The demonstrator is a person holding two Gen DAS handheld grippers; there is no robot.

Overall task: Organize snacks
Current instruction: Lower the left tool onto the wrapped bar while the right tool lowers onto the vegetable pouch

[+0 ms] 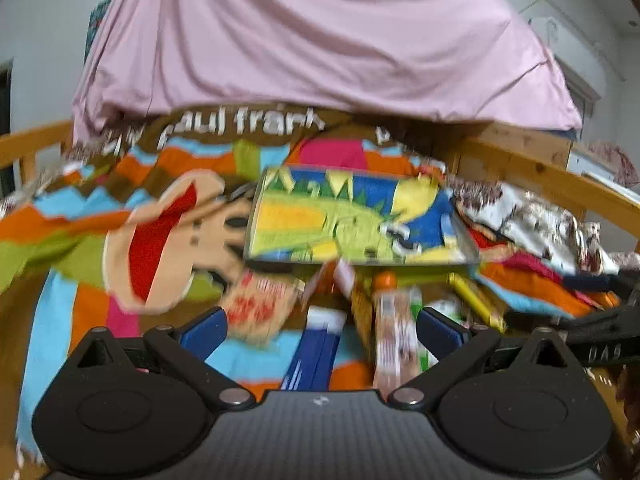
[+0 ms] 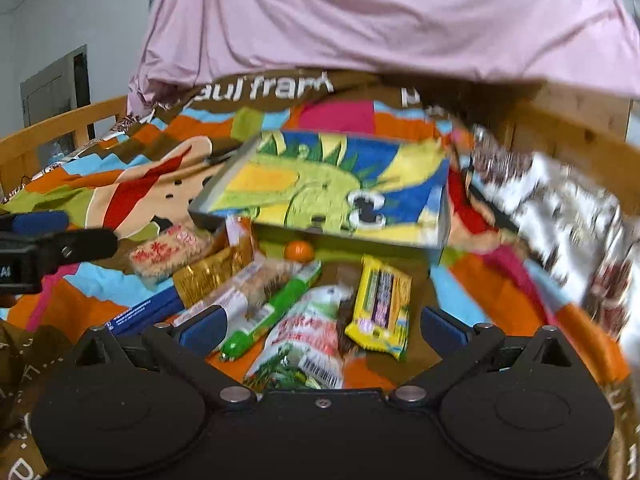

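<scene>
Several snack packets lie in a loose pile on a colourful cartoon blanket (image 2: 100, 292). Among them are a yellow bar (image 2: 380, 304), a white and green packet (image 2: 304, 344), a green stick (image 2: 272, 308), a gold packet (image 2: 208, 276), a blue box (image 1: 316, 352) and a red-printed cracker pack (image 1: 256, 304). Behind them stands a box with a dinosaur-print lining (image 2: 332, 188), also in the left wrist view (image 1: 352, 216). My left gripper (image 1: 320, 330) is open and empty just above the pile. My right gripper (image 2: 320, 328) is open and empty over the packets.
A pink sheet (image 1: 320, 40) hangs behind the box. A wooden bed rail (image 1: 540, 168) runs along the back and right. A crinkled silver-patterned bag (image 2: 560, 216) lies to the right. The left gripper shows at the left edge of the right wrist view (image 2: 48, 252).
</scene>
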